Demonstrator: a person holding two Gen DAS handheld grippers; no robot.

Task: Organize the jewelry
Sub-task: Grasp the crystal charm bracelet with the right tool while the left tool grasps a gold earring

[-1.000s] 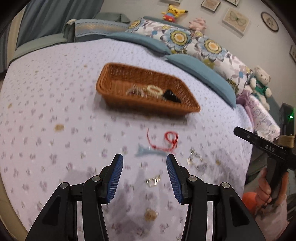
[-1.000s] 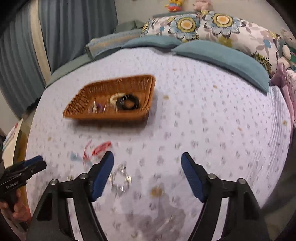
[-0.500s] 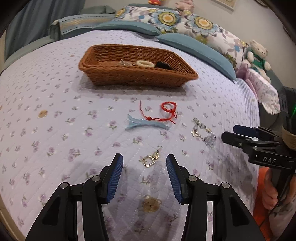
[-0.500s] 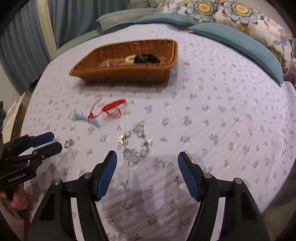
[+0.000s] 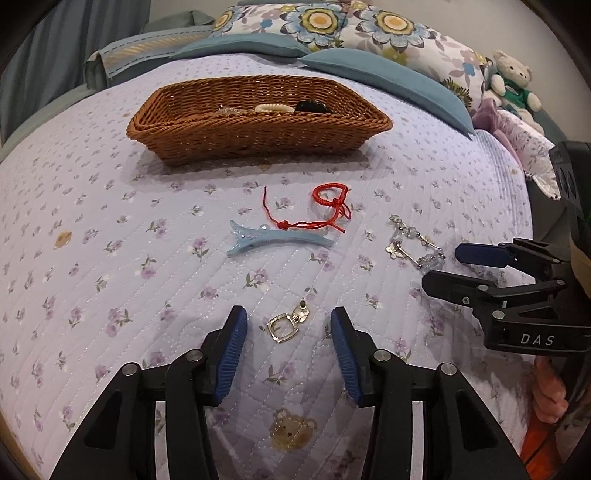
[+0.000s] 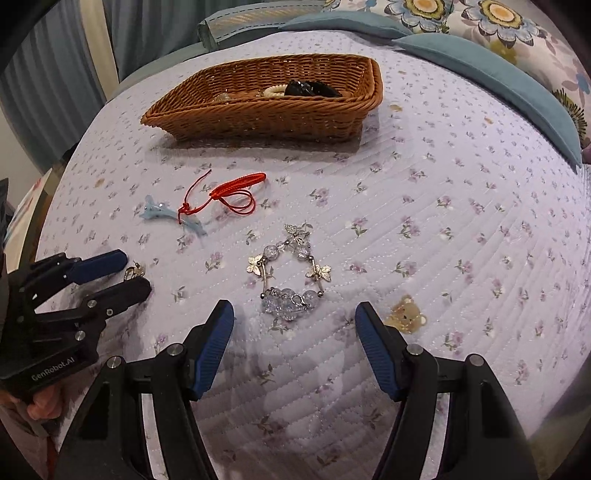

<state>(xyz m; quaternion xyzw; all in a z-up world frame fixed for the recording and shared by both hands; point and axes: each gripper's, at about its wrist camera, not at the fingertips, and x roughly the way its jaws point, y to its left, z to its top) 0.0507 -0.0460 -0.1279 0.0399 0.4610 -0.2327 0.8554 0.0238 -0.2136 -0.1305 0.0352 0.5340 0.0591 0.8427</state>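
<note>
On the lilac quilt lie a small silver earring (image 5: 282,326), a crystal-and-butterfly bracelet (image 6: 288,273), a red cord bracelet (image 5: 325,206) and a light-blue hair clip (image 5: 277,238). Behind them a brown wicker basket (image 5: 258,140) holds a cream ring, a black piece and something silvery. My left gripper (image 5: 288,314) hangs low over the earring. Its jaws are closing with the earring between them, and the pads are clear of it. My right gripper (image 6: 294,310) stands open just short of the crystal bracelet, with nothing held.
Blue bolsters (image 5: 388,81) and floral pillows (image 5: 369,29) line the far side of the bed, with a stuffed bear (image 5: 513,81) at the right. Curtains (image 6: 55,74) hang at the left. A hand (image 5: 550,398) holds the right gripper by the bed's near edge.
Both grippers have come down toward the quilt. The earring now lies between the left fingertips, and the crystal bracelet sits just ahead of the right ones. The left jaws have narrowed slightly.
</note>
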